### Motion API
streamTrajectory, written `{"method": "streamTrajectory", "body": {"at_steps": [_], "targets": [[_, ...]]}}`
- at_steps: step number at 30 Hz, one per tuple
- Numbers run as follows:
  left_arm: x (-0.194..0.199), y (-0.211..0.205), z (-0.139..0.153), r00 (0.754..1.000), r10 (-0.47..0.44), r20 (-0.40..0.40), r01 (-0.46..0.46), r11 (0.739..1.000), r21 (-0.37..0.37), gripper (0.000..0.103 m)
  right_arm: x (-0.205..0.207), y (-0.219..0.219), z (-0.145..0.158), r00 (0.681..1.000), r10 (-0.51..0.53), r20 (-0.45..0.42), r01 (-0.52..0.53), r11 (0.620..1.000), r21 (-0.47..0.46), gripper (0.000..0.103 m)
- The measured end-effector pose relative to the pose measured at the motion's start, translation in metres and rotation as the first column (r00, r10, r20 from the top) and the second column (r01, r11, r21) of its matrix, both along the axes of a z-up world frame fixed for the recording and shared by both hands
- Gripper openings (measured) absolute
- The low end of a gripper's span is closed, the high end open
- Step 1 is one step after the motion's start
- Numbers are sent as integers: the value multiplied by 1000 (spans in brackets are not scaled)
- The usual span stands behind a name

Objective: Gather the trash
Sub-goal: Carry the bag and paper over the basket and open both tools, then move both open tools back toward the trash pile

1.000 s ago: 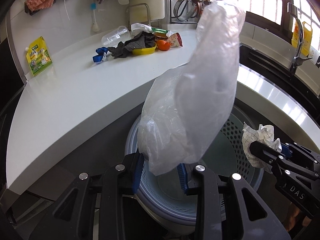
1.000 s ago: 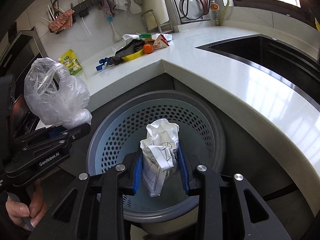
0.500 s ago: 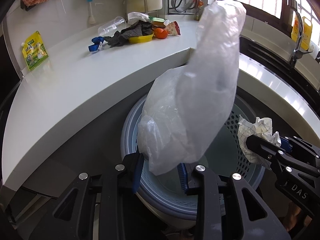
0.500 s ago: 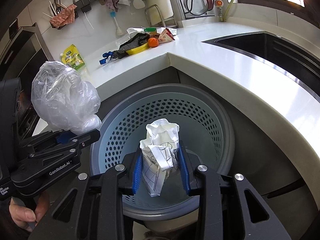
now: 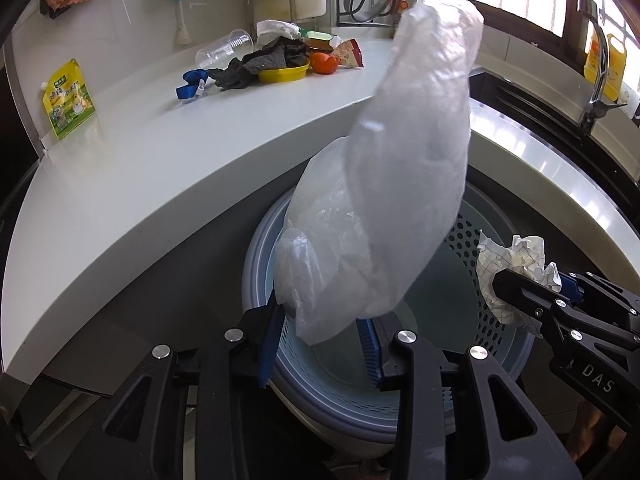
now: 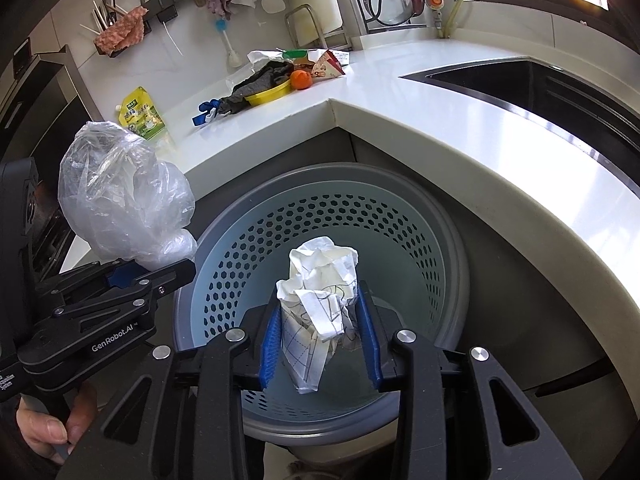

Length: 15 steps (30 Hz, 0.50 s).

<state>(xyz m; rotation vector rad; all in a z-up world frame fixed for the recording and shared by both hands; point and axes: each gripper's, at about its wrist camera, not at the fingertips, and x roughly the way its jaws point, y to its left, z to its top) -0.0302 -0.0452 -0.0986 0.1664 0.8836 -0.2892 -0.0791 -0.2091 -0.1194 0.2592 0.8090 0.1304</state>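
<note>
- Left wrist view: the white countertop (image 5: 132,168) is smooth and glossy, curving round the corner above a dark cabinet front, with a black sink (image 6: 560,92) set into its right run.
- The trash basket (image 6: 452,264) stands on the floor below the counter's corner: round, pale blue plastic, a thick grey-blue rim, and walls pierced with hexagonal holes.
- The plastic bag (image 5: 384,200) is thin, translucent and wrinkled, a long puffed shape rising from the left gripper (image 5: 320,344); that gripper's jaws are opening, and the bag's lower end hangs between the ribbed blue pads (image 5: 370,344), over the basket's near rim.
- The crumpled paper (image 6: 320,296) is white, sharply creased, printed with a faint blue grid; the right gripper (image 6: 320,344) has it between its blue pads as the jaws open, above the basket's mouth.
- Far back on the counter lies a heap: a dark cloth (image 5: 264,64) draped over a yellow dish (image 5: 284,75), an orange fruit (image 5: 323,63), and a clear cup (image 5: 224,49) on its side.
- A yellow-green pouch (image 5: 68,98) lies apart, near the wall.
</note>
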Motion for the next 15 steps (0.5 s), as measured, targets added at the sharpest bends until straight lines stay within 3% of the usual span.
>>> {"method": "streamTrajectory", "body": {"at_steps": [2, 6, 8, 15], "targets": [[0, 1, 0, 1000, 6, 3, -6, 1000, -4, 51, 0, -1, 0, 1000, -5, 2, 5, 1000, -2, 39], [0, 4, 1, 1000, 14, 8, -13, 1000, -10, 59, -1, -3, 2, 1000, -18, 14, 18, 1000, 3, 54], [0, 5, 2, 1000, 18, 11, -18, 1000, -15, 65, -1, -4, 3, 1000, -20, 18, 20, 1000, 6, 55], [1, 10, 4, 1000, 27, 13, -27, 999, -28, 68, -1, -5, 5, 999, -25, 24, 24, 1000, 15, 58]]}}
